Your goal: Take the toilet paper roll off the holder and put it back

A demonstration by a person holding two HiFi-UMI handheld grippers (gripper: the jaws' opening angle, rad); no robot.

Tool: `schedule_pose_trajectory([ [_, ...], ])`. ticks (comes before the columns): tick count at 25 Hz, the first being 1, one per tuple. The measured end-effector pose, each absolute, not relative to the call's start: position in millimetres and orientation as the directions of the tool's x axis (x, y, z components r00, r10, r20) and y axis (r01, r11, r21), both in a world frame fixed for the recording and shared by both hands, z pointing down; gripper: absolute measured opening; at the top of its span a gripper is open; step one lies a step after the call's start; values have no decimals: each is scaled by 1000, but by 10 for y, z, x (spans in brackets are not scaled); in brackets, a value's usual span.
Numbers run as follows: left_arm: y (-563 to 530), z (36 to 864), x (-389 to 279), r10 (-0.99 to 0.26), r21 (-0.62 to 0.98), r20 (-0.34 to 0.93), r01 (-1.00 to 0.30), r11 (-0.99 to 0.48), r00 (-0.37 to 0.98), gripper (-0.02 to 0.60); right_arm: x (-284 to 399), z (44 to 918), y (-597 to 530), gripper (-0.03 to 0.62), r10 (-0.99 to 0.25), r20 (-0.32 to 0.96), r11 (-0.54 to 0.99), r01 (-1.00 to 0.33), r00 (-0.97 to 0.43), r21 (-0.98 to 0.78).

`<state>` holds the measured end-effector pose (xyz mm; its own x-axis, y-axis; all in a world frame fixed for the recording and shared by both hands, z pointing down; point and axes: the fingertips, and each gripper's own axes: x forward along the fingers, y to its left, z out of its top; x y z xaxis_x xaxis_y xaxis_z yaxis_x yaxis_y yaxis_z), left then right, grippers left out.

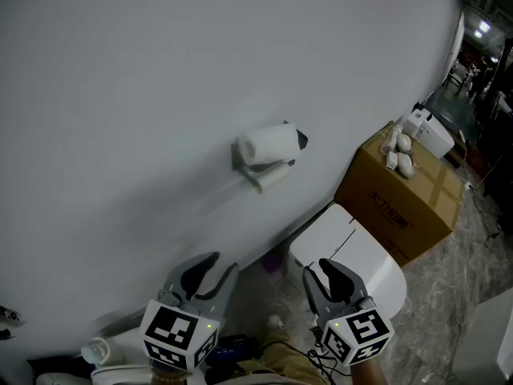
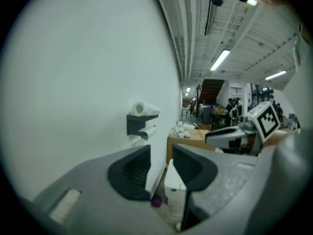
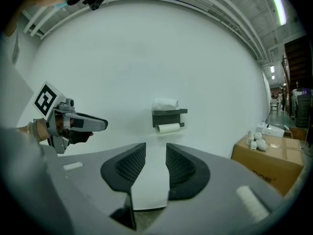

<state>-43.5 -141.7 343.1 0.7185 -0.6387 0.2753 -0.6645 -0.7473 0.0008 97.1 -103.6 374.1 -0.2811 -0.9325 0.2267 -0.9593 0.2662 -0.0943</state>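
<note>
Both tongs being held well short of the holder
The toilet paper roll [image 3: 169, 128] is being carried by the wall holder [image 3: 168, 114], far ahead; the left gripper [image 1: 223, 265] and right gripper [image 1: 317, 269] are being held part-open, empty; removal and return are both being awaited

We saw a soft paper toilet roll [image 1: 271, 143], a matt grey holder [image 1: 239, 157], a smooth matt wall [image 1: 160, 95], a brown cardboard box [image 1: 393, 207] and a glossy toilet lid [image 1: 365, 259].
</note>
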Motion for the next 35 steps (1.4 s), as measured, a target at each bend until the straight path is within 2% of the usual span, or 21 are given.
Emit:
schedule_pose_trajectory([
  [35,-3129,2957,545,-732,-129,201,-724,-678,650,147,1958,3674,-2413,115,-916,216,331,-941,-339,-76],
])
